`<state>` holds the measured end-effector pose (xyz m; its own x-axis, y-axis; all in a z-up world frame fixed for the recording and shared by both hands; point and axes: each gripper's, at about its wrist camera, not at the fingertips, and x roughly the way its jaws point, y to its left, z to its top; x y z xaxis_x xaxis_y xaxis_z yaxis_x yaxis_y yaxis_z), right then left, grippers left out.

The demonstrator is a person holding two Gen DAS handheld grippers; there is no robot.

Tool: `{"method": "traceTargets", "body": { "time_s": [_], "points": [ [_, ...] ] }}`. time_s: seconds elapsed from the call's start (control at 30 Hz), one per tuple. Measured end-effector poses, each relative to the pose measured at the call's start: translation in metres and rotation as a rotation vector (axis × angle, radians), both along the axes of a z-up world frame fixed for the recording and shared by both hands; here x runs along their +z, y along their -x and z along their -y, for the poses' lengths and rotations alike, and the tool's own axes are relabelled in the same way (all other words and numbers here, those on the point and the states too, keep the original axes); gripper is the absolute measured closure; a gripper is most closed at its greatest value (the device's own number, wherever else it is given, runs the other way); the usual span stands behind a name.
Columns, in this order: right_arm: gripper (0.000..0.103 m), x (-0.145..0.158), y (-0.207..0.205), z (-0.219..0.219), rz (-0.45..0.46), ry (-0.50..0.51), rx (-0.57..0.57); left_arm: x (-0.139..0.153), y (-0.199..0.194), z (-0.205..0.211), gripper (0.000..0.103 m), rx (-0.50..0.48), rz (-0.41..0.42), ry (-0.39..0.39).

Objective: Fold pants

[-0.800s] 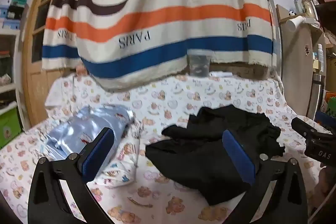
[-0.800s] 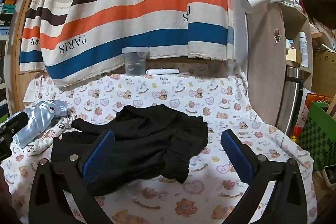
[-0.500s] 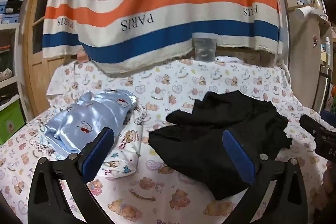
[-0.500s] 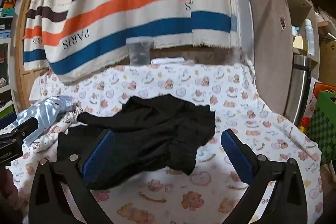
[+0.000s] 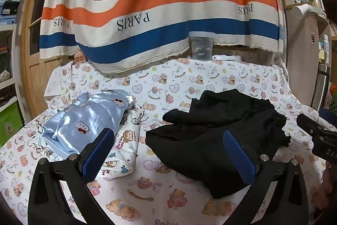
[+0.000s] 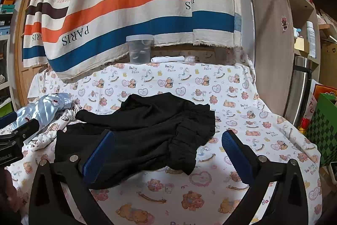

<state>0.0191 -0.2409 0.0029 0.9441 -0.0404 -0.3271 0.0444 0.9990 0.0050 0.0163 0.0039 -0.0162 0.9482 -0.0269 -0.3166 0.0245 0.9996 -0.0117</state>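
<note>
Behind everything, a large hanging striped cloth (image 5: 160, 3) in cream, brown, orange and blue, printed with "PARIS" and "HERMES". Below it, a white bedsheet with small bear and heart prints (image 5: 168, 85), spread over the whole work surface.

In the middle of this sheet, the crumpled black fabric pants (image 5: 214, 130), lying in an untidy heap, not folded, with a gathered waistband (image 6: 183, 140) at the near right side in the right wrist view. To the left of the pants and just beside them, a folded shiny light-blue garment with cat prints (image 5: 88, 119), resting on top of a folded white garment with cartoon prints (image 5: 124, 144).

At the back edge, near the striped cloth, a clear plastic lidded container (image 6: 140, 49), and beside it a slim white remote-like object (image 6: 167, 59).

Left gripper (image 5: 168, 153) held above the near part of the sheet, blue pads (image 5: 98, 154) spread wide apart, nothing between them; right pad in front of the black pants. Right gripper (image 6: 168, 153) also spread wide and holding nothing, left pad (image 6: 99, 154) over the black pants, right pad over bare sheet.
</note>
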Motion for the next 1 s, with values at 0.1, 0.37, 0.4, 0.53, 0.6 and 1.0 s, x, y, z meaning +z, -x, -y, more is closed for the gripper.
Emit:
{"method": "traceTargets", "body": {
  "time_s": [0.1, 0.37, 0.4, 0.53, 0.6, 1.0],
  "points": [
    [0.0, -0.0012, 0.0004, -0.0001, -0.004, -0.003, -0.002, 0.0004, -0.0006, 0.0008, 0.0, -0.003, -0.003, -0.001],
    [0.0, -0.0011, -0.0019, 0.0003, -0.013, -0.002, 0.003, 0.0014, -0.003, 0.0009, 0.0, -0.007, -0.01, 0.001],
    [0.0, -0.0014, -0.0023, 0.0004, -0.014, 0.0, 0.005, 0.0013, -0.0027, 0.0012, 0.0, -0.007, -0.008, 0.0],
    [0.0, -0.0025, -0.0002, -0.0047, -0.01, 0.011, 0.017, 0.0006, -0.0022, 0.0014, 0.0, -0.011, -0.007, -0.001],
    [0.0, -0.0022, -0.0002, -0.0053, -0.011, 0.014, 0.017, 0.0006, -0.0023, 0.0017, 0.0, -0.009, -0.007, -0.001],
    [0.0, -0.002, -0.0002, -0.0053, -0.014, 0.008, 0.015, -0.0013, -0.0036, 0.0028, 0.0, -0.011, -0.028, 0.0]
  ]
}}
